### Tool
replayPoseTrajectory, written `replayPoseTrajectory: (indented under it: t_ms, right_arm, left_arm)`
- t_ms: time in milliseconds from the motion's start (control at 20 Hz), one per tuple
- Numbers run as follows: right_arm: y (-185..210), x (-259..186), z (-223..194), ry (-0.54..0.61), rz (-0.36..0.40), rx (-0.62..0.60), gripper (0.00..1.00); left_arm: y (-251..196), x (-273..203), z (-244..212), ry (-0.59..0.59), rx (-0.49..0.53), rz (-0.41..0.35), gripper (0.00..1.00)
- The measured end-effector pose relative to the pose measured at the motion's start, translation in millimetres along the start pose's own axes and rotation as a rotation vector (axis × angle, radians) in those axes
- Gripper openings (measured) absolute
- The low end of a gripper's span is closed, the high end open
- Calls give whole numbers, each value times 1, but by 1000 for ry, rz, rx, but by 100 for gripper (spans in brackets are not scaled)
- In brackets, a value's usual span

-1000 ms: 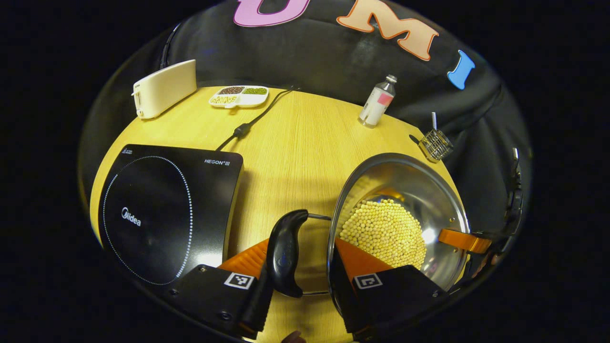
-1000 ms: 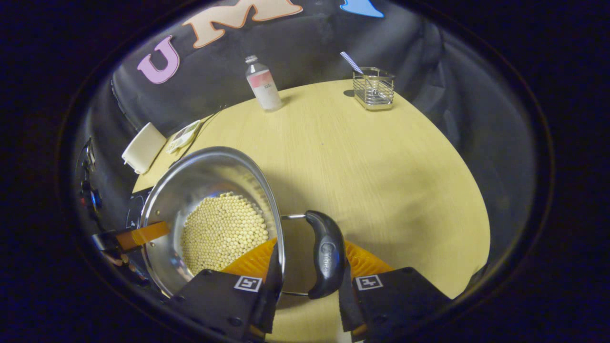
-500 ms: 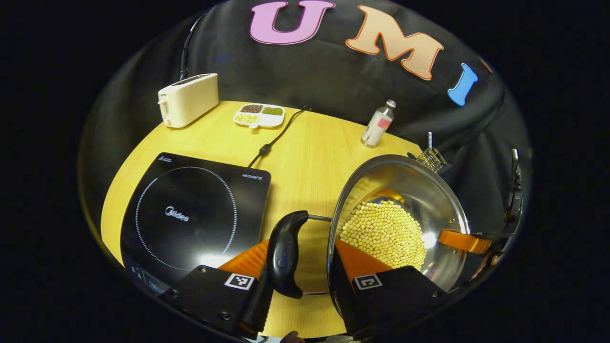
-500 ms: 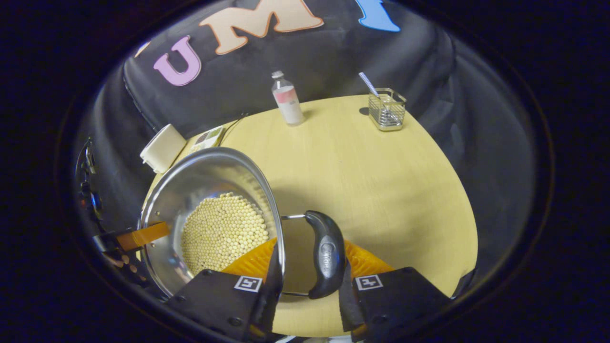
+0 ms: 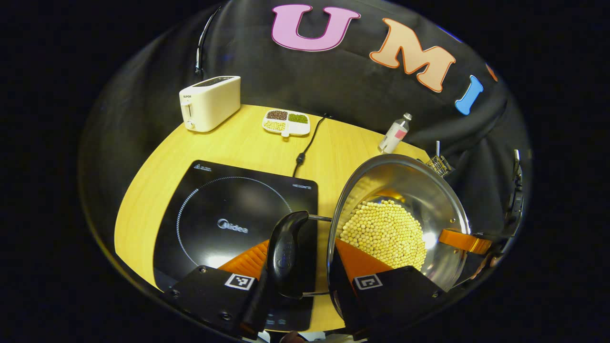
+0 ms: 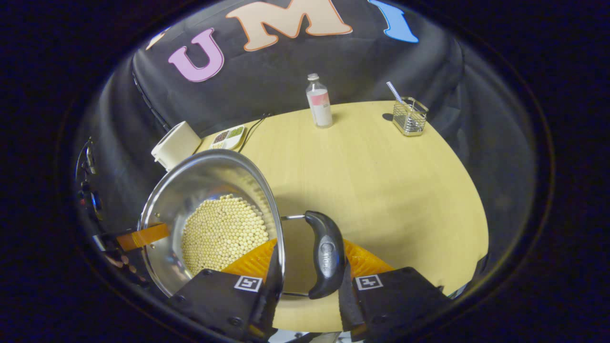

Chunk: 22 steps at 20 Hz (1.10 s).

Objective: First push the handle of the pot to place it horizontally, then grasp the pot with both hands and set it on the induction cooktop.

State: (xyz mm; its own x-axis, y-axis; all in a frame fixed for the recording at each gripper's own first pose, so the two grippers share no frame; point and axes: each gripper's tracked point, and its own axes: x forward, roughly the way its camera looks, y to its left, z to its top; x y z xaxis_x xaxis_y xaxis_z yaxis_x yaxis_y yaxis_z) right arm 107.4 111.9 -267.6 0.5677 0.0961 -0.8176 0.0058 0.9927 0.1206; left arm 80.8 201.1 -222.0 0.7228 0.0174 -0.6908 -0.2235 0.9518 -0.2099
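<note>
Above the desk, near its front edge: we hold the pot [image 5: 405,209] lifted between both grippers, soybeans [image 5: 383,233] heaped inside.
Cooktop: the induction cooktop [image 5: 228,224] lies on the left half of the desk, its near side towards the front edge; the pot's left handle [image 5: 285,252] hangs over its right part, while the bowl is off to its right.
Left gripper: our left gripper [image 5: 300,281] has one finger outside the black handle and the other inside the pot wall; we judge both fingers pressed on the pot, nearly closed.
Right gripper: our right gripper [image 6: 305,283] clamps the same way on the opposite handle [image 6: 325,255], one finger by the beans [image 6: 224,233], one outside the grip.
Step in hand: carrying the pot sideways to the cooktop, in our judgement.
Doing it well: we should keep both grippers level and moving together, so the beans stay put, centre the base over the ring, lower straight down, and release only once it sits flat.
Far edge: toaster [image 5: 209,102], divided dish [image 5: 286,123], bottle [image 6: 319,101], wire holder [image 6: 410,116].
</note>
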Motion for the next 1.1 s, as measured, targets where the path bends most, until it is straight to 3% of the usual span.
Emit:
replayPoseTrajectory:
  t_ms: [700,1100]
  right_arm:
    - [152,23,-50,19,-3,4,51]
    - [193,57,-61,46,5,-4,56]
  left_arm:
    - [154,-20,10,39,-3,15,62]
    - [203,-4,13,75,-25,38,62]
